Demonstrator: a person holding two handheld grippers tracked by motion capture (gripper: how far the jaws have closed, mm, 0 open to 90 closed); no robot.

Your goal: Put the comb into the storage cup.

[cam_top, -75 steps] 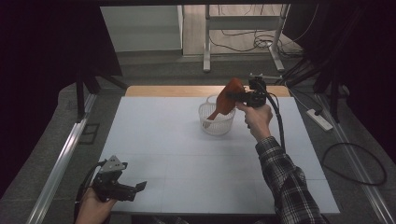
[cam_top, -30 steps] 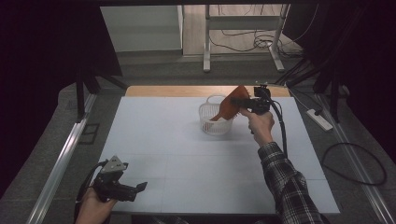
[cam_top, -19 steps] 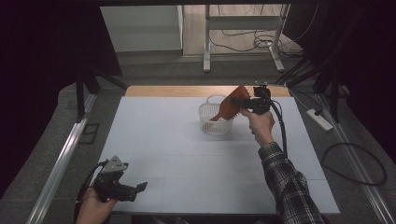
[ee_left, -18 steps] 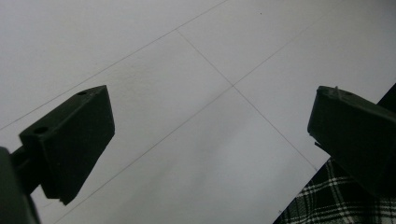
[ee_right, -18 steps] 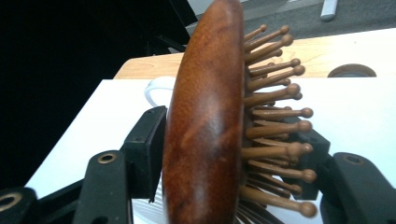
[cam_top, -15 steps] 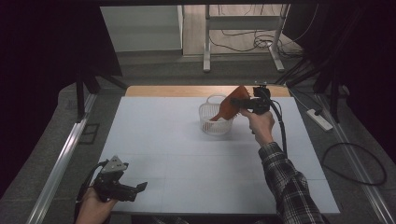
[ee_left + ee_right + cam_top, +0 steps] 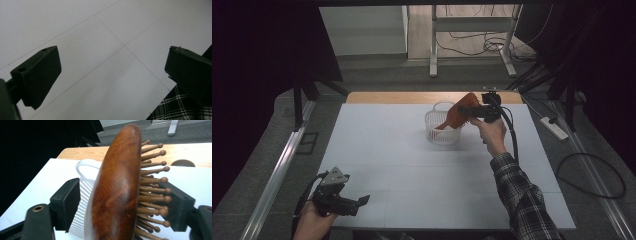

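My right gripper [image 7: 470, 111] is shut on a brown wooden hairbrush [image 7: 456, 114], held tilted above a white ribbed basket [image 7: 435, 135] at the back middle of the table. The brush's lower end dips into the basket's mouth. In the right gripper view the jaws press the hairbrush [image 7: 117, 190] from both sides, one pad on its smooth back, the other on its knobbed pins, with the basket [image 7: 83, 195] behind it. My left gripper [image 7: 360, 202] hovers open near the table's front left corner. Nothing lies between the jaws of the left gripper [image 7: 112, 72].
The white tabletop [image 7: 387, 150] ends at a wooden strip [image 7: 402, 97] along the far edge. A plaid sleeve [image 7: 522, 200] reaches in from the front right. Cables and a power strip [image 7: 553, 128] lie on the floor to the right.
The right gripper has brought the hairbrush slightly lower, its end now in the basket's mouth. Over the last second it has hardly moved. The left gripper stays put.
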